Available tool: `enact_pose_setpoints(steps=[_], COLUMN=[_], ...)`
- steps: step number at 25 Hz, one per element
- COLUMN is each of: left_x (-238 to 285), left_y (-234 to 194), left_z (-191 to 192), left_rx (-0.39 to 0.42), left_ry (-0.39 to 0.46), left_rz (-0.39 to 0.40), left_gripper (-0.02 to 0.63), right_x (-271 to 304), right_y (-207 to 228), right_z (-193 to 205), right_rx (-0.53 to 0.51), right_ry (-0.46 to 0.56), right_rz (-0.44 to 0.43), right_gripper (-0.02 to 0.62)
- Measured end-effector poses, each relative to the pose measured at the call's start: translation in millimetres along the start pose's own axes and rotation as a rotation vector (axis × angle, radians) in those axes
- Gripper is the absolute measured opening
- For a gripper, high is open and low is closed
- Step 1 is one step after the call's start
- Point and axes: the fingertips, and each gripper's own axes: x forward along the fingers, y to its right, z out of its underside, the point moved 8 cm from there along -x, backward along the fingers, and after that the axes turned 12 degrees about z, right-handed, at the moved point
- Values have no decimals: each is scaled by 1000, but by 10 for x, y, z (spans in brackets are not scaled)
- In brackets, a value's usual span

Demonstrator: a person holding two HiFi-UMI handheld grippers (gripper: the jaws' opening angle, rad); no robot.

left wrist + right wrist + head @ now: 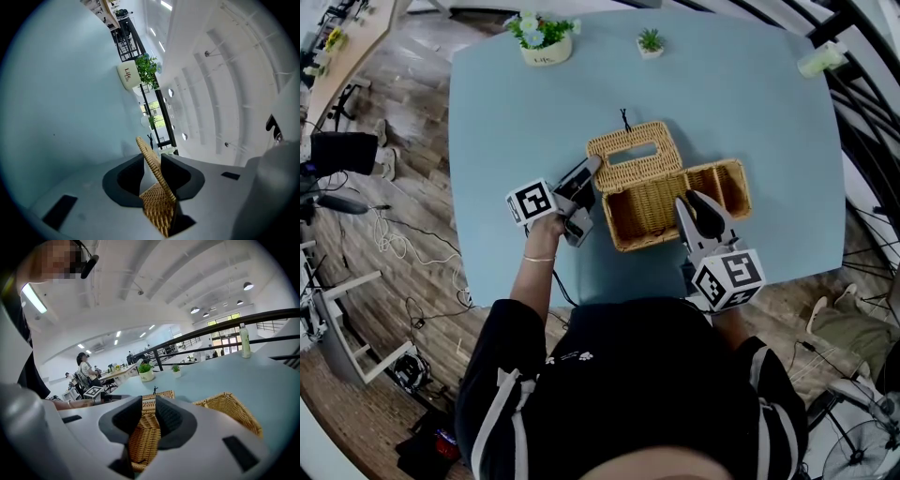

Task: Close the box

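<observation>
Wicker box (pixel 642 214) is set open near the middle of the tabletop (pixel 750 103), a little toward the near edge, where both grippers can be brought to it. Its lid (pixel 635 155) is laid back toward the far edge, and a second wicker section (pixel 719 185) is seen against its right side. The lid's left edge is pinched between the half-closed jaws of the left gripper (pixel 592 167), seemingly so that the panel can be swung over the opening. The right gripper (pixel 692 201) is clamped, jaws nearly together, on the box's right wall, presumably so that the body is steadied against sliding while the lid is turned. Closing is judged as barely begun.
</observation>
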Motion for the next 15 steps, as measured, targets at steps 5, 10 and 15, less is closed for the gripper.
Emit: enact_pose_setpoints(steps=[5,10,15], left_x=[2,-13,-20], left_y=[108,234,390], left_z=[-52,-95,-125], left_rx=[49,138,279], left_ry=[28,25,-12], left_rz=[47,89,125], left_gripper=[84,69,61], right_x=[-12,-47,-78], right_y=[-14,-40,-74], right_z=[-27,-64,-112], right_rx=[-7,-13,-24], right_ry=[11,29,52], right_rz=[-1,-6,-11], right_gripper=[87,86,84])
